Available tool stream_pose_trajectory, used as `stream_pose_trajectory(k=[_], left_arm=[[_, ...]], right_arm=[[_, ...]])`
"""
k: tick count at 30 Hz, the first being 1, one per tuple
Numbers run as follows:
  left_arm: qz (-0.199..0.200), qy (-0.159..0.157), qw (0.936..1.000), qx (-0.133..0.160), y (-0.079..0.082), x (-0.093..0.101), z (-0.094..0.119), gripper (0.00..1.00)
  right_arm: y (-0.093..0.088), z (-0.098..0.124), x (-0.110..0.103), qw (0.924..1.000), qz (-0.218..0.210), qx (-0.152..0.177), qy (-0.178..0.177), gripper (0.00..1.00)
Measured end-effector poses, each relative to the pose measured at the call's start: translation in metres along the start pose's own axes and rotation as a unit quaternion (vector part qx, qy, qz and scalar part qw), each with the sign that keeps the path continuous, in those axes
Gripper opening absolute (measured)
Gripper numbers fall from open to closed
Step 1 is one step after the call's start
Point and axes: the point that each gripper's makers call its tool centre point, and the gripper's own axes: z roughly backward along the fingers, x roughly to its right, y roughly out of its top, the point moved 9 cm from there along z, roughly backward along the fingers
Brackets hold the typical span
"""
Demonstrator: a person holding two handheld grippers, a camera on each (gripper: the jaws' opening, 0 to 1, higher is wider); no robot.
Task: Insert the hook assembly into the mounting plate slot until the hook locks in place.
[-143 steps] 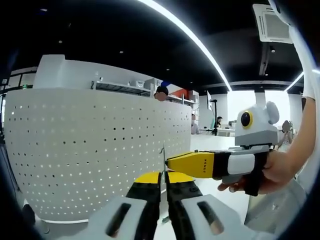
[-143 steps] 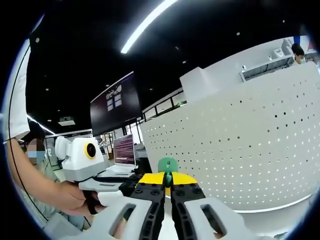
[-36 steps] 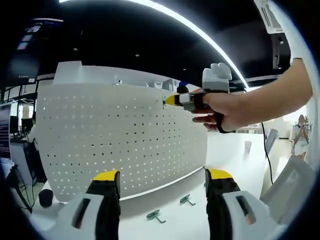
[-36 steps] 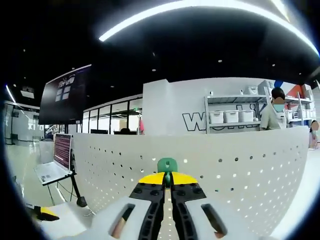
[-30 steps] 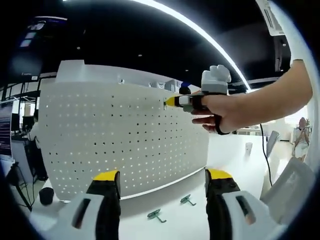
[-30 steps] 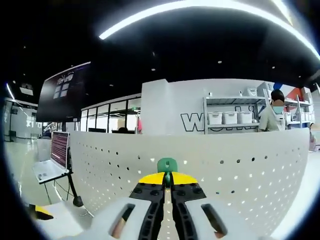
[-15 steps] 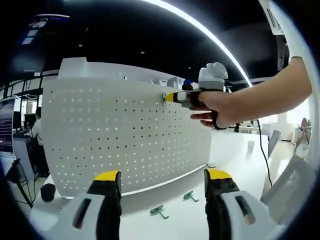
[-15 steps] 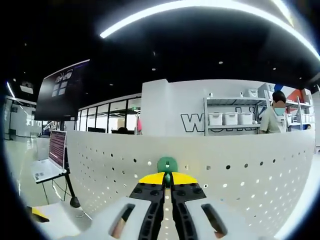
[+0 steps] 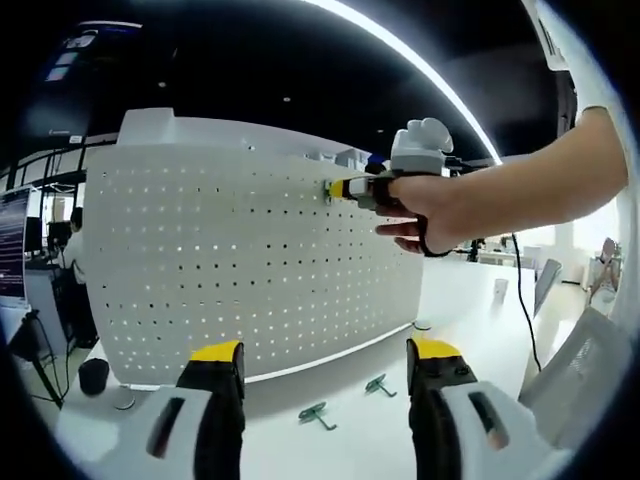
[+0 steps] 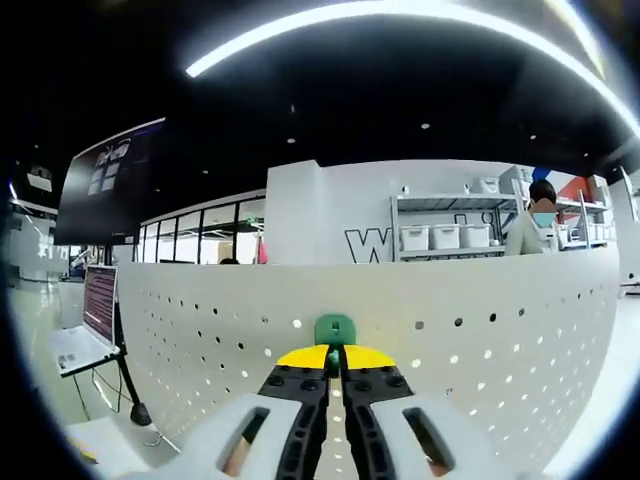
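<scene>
I am pressing the green hook [image 10: 334,329], clamped in my right tongs [image 10: 335,372], against the top edge of the white hole board [image 9: 250,270] so it enters a slot. My left tongs [image 9: 325,362] are staying apart, empty, above two spare hooks [image 9: 316,414] on the table [image 9: 350,445].

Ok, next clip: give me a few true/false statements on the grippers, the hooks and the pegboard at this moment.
1. The right gripper is shut on a green hook. True.
2. The left gripper is shut. False: its jaws stand wide apart with nothing between them.
3. Two spare hooks lie on the table in front of the pegboard. True.
4. The right gripper is held low, near the pegboard's bottom edge. False: in the left gripper view it is up near the board's top edge.
5. The pegboard lies flat on the table. False: it stands upright.
</scene>
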Motion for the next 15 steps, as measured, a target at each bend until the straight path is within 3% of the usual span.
stream_pose_trajectory(k=[3,4,15], left_arm=[[0.005,0.001,1.0,-0.005,-0.0039,-0.001,-0.0003,0.67],[0.005,0.001,1.0,-0.005,-0.0039,-0.0015,-0.0003,0.67],[0.011,-0.003,0.9999,-0.001,-0.0038,-0.0016,-0.0002,0.67]], right_arm=[[0.0005,-0.0006,-0.0017,1.0,-0.002,0.002,-0.009,0.02],[0.0001,-0.0009,-0.0015,0.9997,-0.021,0.004,-0.013,0.02],[0.0018,-0.0006,-0.0027,0.9993,-0.028,-0.004,-0.023,0.02]])
